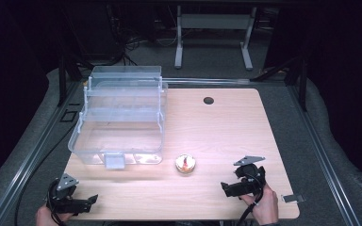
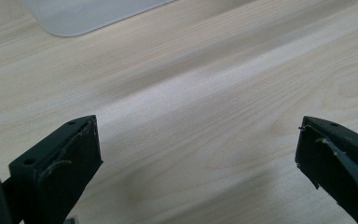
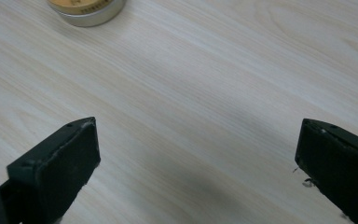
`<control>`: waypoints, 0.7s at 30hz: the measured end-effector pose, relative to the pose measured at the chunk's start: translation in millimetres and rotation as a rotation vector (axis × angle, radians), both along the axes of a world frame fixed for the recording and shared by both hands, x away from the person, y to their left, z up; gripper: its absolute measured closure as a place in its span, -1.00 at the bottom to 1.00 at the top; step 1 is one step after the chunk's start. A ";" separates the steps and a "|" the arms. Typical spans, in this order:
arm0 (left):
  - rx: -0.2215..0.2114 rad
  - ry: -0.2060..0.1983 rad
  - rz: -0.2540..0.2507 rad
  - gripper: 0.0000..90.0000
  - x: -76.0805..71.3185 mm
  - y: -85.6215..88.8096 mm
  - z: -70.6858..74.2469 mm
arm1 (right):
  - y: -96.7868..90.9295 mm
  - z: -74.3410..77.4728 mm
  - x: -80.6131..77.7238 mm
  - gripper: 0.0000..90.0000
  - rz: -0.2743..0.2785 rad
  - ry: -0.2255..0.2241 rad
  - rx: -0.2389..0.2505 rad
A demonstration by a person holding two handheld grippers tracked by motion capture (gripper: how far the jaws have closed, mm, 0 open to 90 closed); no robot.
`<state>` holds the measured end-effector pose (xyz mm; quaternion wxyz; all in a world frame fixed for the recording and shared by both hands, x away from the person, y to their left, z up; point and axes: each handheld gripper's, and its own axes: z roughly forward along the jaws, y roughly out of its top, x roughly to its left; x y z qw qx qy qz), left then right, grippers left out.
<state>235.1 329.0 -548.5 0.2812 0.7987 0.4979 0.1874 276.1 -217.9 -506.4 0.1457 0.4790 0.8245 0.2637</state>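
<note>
Round silver tin with an orange lid (image 1: 185,163) is what we find low and centre in the high view, standing on the pale wooden surface (image 1: 226,127), just right of the front corner of the clear plastic tiered storage box (image 1: 120,117), which fills the upper left of the surface. We see the right tongs (image 1: 229,188) at lower right, near the tin but apart from it, and the left tongs (image 1: 90,201) at the lower left corner, well apart from it. A small metal clip (image 1: 292,198) lies at the surface's right edge.

In the left gripper view our left tongs (image 2: 198,140) stand spread wide over bare wood, nothing between them; the box's clear edge (image 2: 88,14) sits at upper left.

In the right gripper view the right tongs (image 3: 198,140) are likewise spread and empty, with the tin (image 3: 87,9) at the upper left of the frame.
</note>
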 end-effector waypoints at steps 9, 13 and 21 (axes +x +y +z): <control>0.007 0.018 0.002 -1.00 1.2 0.8 -0.4 | 36.3 7.4 12.7 -1.00 0.099 0.002 -0.031; 0.011 0.019 -0.001 -1.00 2.1 -1.2 -0.2 | 50.9 8.9 19.2 -1.00 0.135 0.005 -0.046; 0.014 0.031 0.000 -1.00 5.2 -3.0 0.2 | 76.8 2.7 42.1 -1.00 0.197 0.041 -0.050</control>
